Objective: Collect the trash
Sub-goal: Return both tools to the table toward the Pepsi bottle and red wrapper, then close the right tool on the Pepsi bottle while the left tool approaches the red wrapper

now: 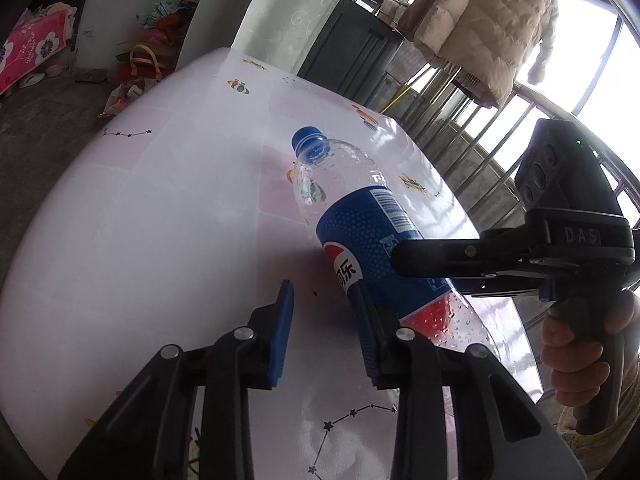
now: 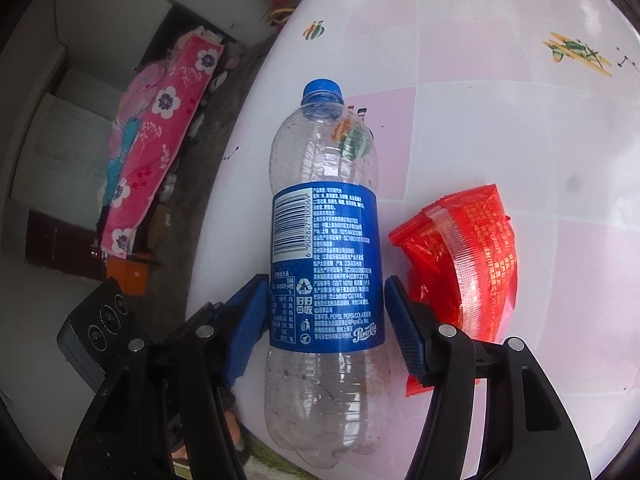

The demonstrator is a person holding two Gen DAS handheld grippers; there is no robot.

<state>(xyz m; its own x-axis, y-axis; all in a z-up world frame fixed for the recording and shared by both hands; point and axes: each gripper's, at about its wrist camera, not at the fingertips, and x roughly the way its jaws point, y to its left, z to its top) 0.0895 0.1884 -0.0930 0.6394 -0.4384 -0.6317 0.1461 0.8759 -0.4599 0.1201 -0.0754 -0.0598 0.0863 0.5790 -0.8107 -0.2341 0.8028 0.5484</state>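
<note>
An empty clear Pepsi bottle (image 2: pixel 324 240) with a blue cap and blue label sits between the blue pads of my right gripper (image 2: pixel 326 320), which is shut on its lower label. In the left wrist view the same bottle (image 1: pixel 360 232) tilts over the table, with the right gripper's finger (image 1: pixel 440 252) against its label. My left gripper (image 1: pixel 324 340) is open and empty, its right pad just beside the bottle. A crumpled red snack wrapper (image 2: pixel 464 264) lies on the table to the right of the bottle.
The table (image 1: pixel 160 220) has a pale pink and white cloth with small prints. Beyond its far edge are a dark cabinet (image 1: pixel 352 48), a hanging beige coat (image 1: pixel 488 20) and window bars. Bags and pink bedding (image 2: pixel 156 136) lie on the floor to the left.
</note>
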